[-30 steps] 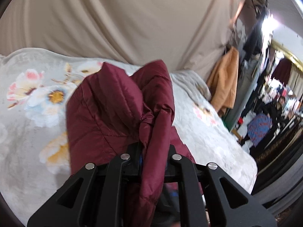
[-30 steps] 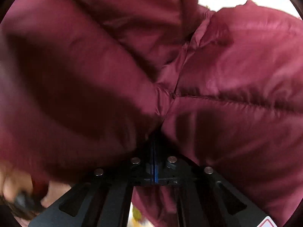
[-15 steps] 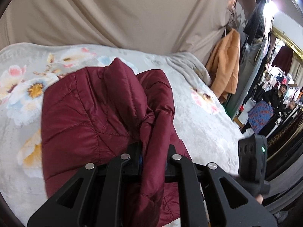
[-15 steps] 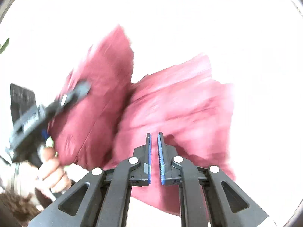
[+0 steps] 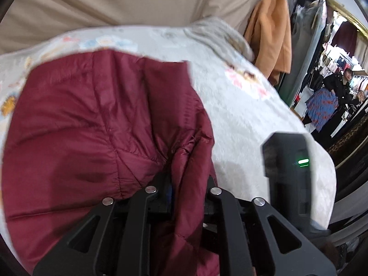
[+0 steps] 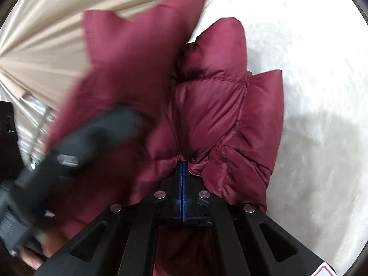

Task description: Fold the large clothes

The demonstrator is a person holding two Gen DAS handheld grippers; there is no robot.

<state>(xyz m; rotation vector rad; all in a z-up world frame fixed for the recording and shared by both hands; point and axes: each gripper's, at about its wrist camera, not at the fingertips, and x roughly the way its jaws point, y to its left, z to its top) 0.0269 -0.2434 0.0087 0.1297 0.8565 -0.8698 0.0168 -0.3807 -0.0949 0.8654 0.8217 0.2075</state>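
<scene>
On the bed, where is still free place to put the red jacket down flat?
Free: the blanket between the maroon jacket and the bed's right edge, and the strip between the jacket and the beige curtain. Crowded: where the left gripper and right gripper pinch the jacket, close beside each other.

Your left wrist view is evenly lit and soft; the maroon jacket (image 5: 92,126) smears at its upper edge, and the floral blanket (image 5: 241,105) behind it is blurred. Right of the jacket, the shop aisle (image 5: 340,69) glares brightly. In your right wrist view, the blanket (image 6: 310,69) right of the jacket (image 6: 218,105) is blown out white, with a grey shadow low on it. The left gripper (image 6: 69,151) is heavily motion-blurred. Both views bend and darken at the rim.
</scene>
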